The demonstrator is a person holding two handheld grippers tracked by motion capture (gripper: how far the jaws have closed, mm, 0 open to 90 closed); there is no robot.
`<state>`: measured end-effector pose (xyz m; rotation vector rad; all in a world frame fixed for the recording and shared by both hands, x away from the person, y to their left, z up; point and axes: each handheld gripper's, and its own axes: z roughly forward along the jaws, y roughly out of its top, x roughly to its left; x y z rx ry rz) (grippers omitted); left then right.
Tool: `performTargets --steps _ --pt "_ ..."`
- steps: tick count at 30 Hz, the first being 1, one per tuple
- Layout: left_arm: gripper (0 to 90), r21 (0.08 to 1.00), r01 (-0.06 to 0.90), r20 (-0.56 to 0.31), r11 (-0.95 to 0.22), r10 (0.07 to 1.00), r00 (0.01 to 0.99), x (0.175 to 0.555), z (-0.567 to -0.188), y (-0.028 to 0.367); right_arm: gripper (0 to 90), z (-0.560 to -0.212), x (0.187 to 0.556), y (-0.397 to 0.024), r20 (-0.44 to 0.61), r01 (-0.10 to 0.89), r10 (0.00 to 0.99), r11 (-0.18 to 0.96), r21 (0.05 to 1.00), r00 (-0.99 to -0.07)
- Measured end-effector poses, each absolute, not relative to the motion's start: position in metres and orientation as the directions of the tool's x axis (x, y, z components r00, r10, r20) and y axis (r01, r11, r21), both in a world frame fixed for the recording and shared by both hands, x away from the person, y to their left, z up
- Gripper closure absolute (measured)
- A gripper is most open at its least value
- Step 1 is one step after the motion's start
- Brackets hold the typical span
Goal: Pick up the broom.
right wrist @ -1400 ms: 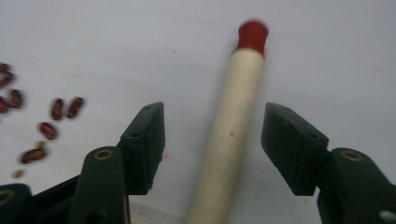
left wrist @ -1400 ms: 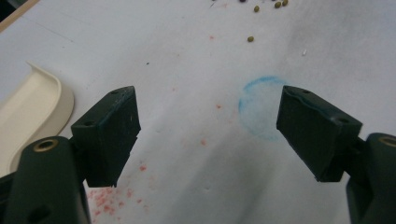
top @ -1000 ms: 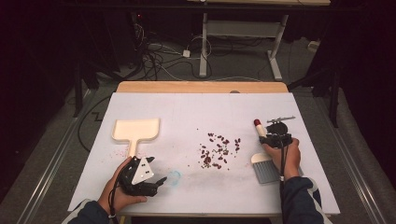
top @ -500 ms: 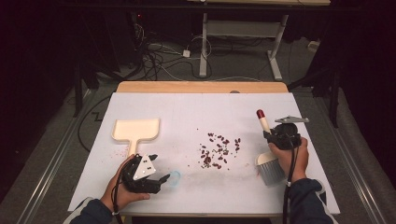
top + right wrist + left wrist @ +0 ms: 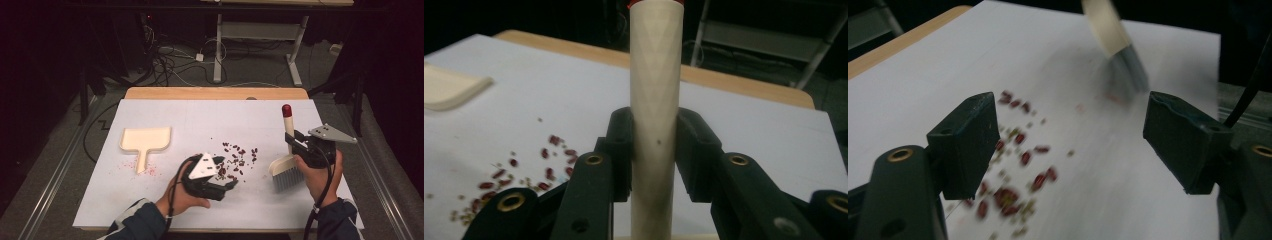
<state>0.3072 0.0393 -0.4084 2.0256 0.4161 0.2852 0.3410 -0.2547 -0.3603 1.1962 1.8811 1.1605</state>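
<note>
The table (image 5: 150,200) was lit evenly from above and stood bright against a room that fell to near black on all sides; the floor behind it was dim and grainy. Shadows on the white top were soft and short, as under the brush (image 5: 286,172). No hard glare showed. In the left gripper view the beans (image 5: 1013,190) and the brush (image 5: 1120,65) were smeared by motion blur, while the near jaws stayed fairly sharp. In the right gripper view the handle (image 5: 655,100) was sharp, the background soft, and straight table edges bent slightly.
</note>
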Motion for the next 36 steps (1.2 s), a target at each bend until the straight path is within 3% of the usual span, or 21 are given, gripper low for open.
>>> performTargets --steps 7,13,17,22,27,32,36 --pt "23.2 0.900 0.194 -0.053 -0.390 0.344 0.938 0.307 -0.408 -0.007 70.8 -0.347 0.314 -0.220 -0.079 0.289 0.880 0.237 0.927 -0.468" --pt "36.1 0.914 0.227 -0.114 -0.338 0.321 0.940 0.315 -0.413 -0.009 70.7 -0.343 0.297 -0.197 -0.090 0.248 0.853 0.248 0.937 -0.515" --pt "51.9 0.928 0.234 -0.139 -0.291 0.311 0.940 0.319 -0.414 0.002 70.7 -0.340 0.289 -0.187 -0.088 0.207 0.843 0.230 0.951 -0.531" --pt "63.1 0.921 0.212 -0.105 -0.328 0.315 0.943 0.324 -0.411 0.019 70.2 -0.337 0.278 -0.178 -0.114 0.161 0.823 0.241 0.957 -0.557" --pt "65.6 0.901 0.159 -0.052 -0.404 0.265 0.963 0.325 -0.405 0.040 65.0 -0.335 0.280 -0.188 -0.059 0.134 0.694 0.220 0.966 -0.717" --pt "65.7 0.871 0.107 -0.013 -0.479 0.196 0.981 0.319 -0.403 0.062 54.1 -0.337 0.275 -0.206 -0.158 0.056 0.583 0.332 0.942 -0.797" --pt "65.7 0.848 0.088 -0.006 -0.522 0.157 0.988 0.312 -0.407 0.074 46.0 -0.345 0.275 -0.214 -0.175 0.068 0.465 0.459 0.886 -0.868"
